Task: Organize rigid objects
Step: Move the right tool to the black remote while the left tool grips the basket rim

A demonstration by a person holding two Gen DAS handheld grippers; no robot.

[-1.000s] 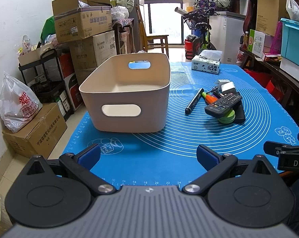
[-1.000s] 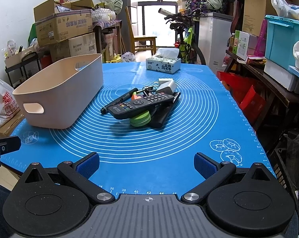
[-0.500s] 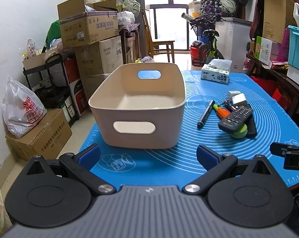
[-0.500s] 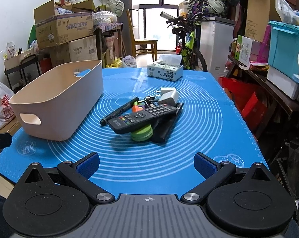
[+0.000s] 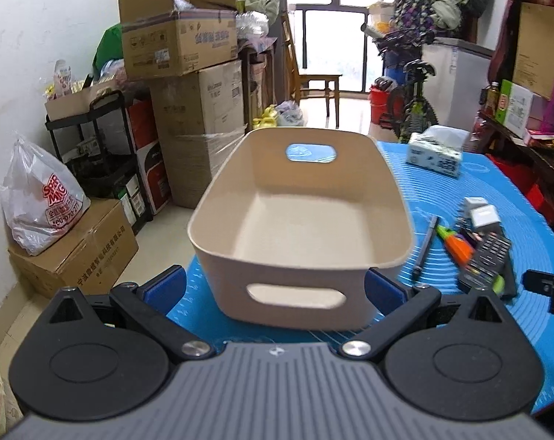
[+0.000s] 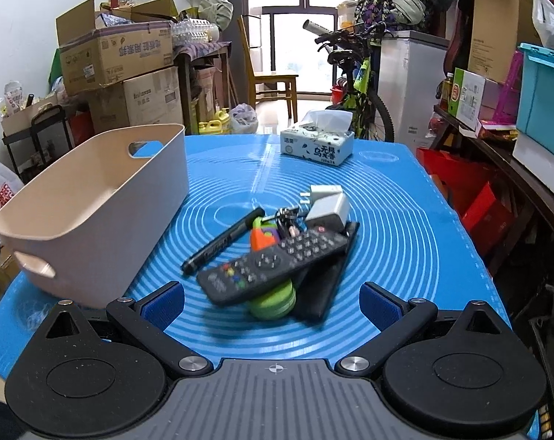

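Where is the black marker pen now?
In the right wrist view the black marker pen lies on the blue mat, between the beige bin on its left and the remote control on its right.

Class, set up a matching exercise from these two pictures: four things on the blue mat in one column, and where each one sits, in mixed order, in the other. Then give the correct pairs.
Things
1. bin
2. tissue box
3. remote
4. marker

Places
A. lying on top of the green disc
B. at the far end of the mat, nearest the window
C. on the mat's left side, with nothing inside
D. flat on the mat between the bin and the pile of small things

Pairs: 1-C, 2-B, 3-A, 4-D
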